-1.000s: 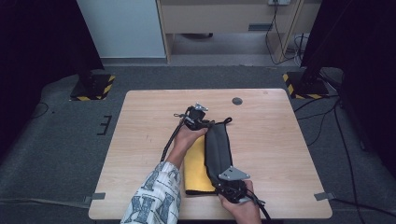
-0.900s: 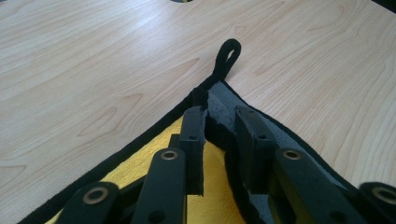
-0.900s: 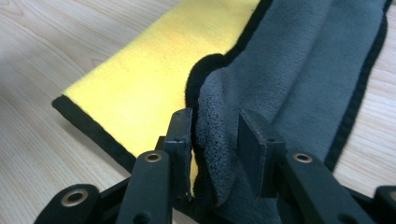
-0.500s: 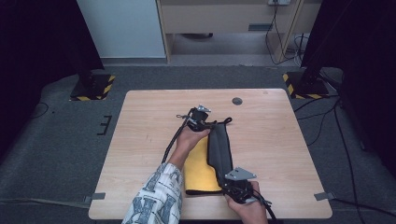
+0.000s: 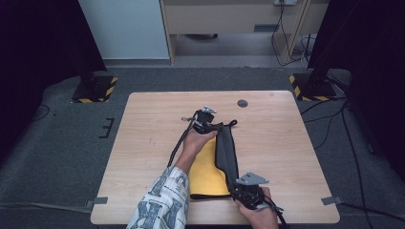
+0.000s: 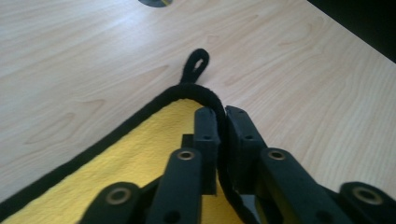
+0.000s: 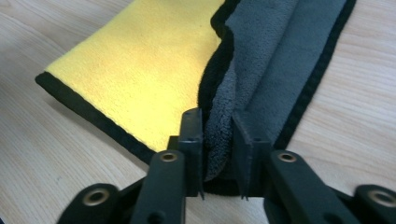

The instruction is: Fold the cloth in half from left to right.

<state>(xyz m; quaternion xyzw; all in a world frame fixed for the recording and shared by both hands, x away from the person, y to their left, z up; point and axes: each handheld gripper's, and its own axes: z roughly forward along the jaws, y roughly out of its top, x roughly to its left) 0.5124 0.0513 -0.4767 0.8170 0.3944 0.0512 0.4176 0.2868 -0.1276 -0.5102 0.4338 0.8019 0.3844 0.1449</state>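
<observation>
The cloth (image 5: 217,164) — yellow on one face, grey on the other, bound in a black edge — is lying on the near half of the bench (image 5: 143,143), and one long side of it is being lifted and folded over, so that a grey band is showing along the right of the yellow. Its long axis is running from the person's side toward the far side of the bench, and it is being held at both ends of that raised edge.

The far corner, just by the small black hanging loop (image 6: 196,63), is being gripped by the left tool (image 6: 223,122), whose jaws are clenched on the black binding. The near end is being gripped by the right tool (image 7: 218,122); a thick grey fold is being pinched between its jaws, which have stayed much as they were over the last half second.

Since the yellow face lies to the left of both tools, the held edge would probably have to be carried that way — both ends together, so that the fold is kept straight.

Only a dark round disc (image 5: 242,103) is lying farther off on the bench, well apart from the cloth; nothing is standing in the way.
</observation>
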